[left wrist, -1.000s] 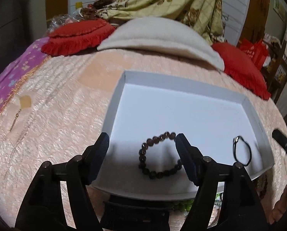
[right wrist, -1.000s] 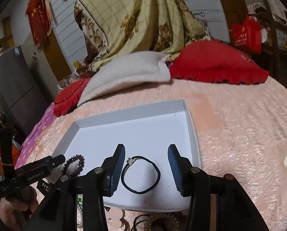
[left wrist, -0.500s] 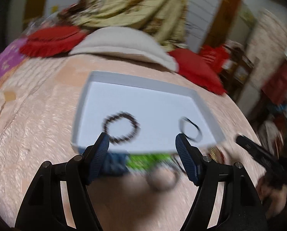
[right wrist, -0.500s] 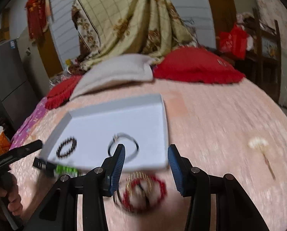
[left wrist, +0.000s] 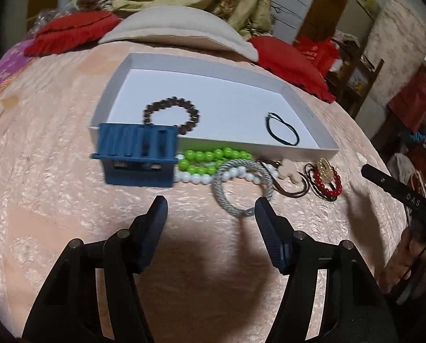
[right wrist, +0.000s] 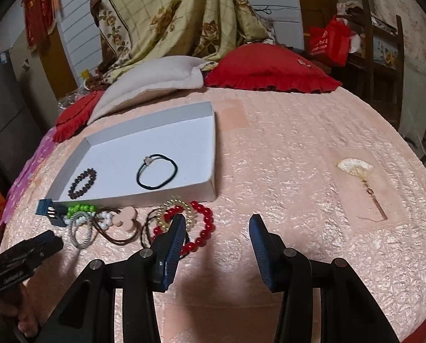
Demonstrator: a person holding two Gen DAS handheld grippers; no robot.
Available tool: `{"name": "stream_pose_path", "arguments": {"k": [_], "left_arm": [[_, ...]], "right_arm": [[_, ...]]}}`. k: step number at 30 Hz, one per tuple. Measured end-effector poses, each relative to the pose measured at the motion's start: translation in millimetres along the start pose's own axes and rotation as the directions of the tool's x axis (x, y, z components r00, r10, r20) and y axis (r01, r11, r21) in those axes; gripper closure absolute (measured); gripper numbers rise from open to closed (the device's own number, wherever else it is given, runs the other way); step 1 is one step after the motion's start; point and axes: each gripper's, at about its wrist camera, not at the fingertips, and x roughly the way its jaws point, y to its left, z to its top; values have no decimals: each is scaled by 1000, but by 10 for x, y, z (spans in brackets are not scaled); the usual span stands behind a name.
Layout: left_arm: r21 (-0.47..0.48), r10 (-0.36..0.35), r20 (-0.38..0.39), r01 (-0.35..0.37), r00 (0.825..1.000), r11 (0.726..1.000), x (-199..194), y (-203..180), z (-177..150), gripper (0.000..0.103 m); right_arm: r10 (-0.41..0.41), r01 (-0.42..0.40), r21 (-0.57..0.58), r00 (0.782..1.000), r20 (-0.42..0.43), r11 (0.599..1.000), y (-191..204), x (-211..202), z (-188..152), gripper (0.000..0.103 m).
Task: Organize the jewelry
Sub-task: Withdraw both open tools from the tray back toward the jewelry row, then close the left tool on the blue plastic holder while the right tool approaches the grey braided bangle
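White shallow cardboard tray [left wrist: 307,108] on the quilted pink bed [left wrist: 41,171] holds a brown bead bracelet [left wrist: 171,114] and a black cord loop [left wrist: 283,130], both flat. Remaining jewelry pile [left wrist: 227,165] lies along the tray's near wall. Left claw [left wrist: 210,208] closing, empty; right claw [right wrist: 217,230] half-wide, empty.

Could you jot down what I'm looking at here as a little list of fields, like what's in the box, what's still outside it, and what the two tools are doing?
surface: pink bedspread
in white box: brown bead bracelet; black hair tie
outside, along box front: blue comb; green beads; white beads; grey bangle; red bead bracelet
left tool: empty, jaws closing, near grey bangle
right tool: open, empty, beside red bead bracelet
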Motion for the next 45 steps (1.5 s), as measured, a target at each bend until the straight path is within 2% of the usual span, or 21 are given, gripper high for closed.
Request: {"name": "stream_pose_path", "arguments": {"k": [2, 4, 7, 9, 12, 18, 22, 27, 29, 31, 32, 36, 45], "left_arm": [[15, 47, 15, -47, 999, 999, -74, 55, -17, 40], [12, 77, 18, -77, 997, 997, -106, 141, -18, 40], [-28, 103, 13, -102, 995, 994, -93, 326, 3, 40], [-45, 113, 11, -113, 993, 993, -82, 389, 16, 40], [-57, 115, 1, -114, 993, 992, -59, 417, 35, 40], [-59, 115, 10, -114, 993, 992, -83, 408, 71, 40], [-75, 108, 4, -108, 994, 991, -79, 447, 89, 40], [-72, 94, -9, -95, 996, 993, -52, 436, 86, 40], [-68, 90, -7, -91, 996, 994, -35, 427, 91, 39], [-70, 86, -10, -86, 996, 994, -10, 429, 102, 39], [-74, 83, -10, -83, 997, 994, 1, 431, 109, 39], [-90, 67, 0, -67, 998, 994, 27, 427, 145, 34], [-91, 135, 29, -132, 990, 987, 128, 386, 244, 33]], "right_arm": [[30, -30, -21, 999, 11, 999, 44, -27, 10, 59], [99, -98, -52, 995, 11, 994, 125, -40, 11, 59], [213, -214, -105, 977, -17, 971, 343, 6, -5, 59], [338, -343, -139, 939, -60, 929, 554, 58, -40, 59], [428, -445, -188, 895, -125, 876, 862, 162, -109, 65], [398, -436, -170, 892, -216, 884, 1136, 523, -193, 73], [358, -401, -168, 903, -237, 900, 1219, 705, -176, 75], [316, -361, -211, 923, -218, 909, 1331, 786, -139, 78], [283, -331, -245, 936, -210, 911, 1386, 792, -146, 83], [269, -318, -257, 940, -209, 913, 1393, 805, -142, 95], [265, -315, -260, 941, -209, 913, 1383, 796, -146, 96], [263, -309, -271, 945, -194, 912, 1306, 681, -165, 96], [276, -308, -258, 949, -152, 916, 1074, 401, -171, 96]]}}
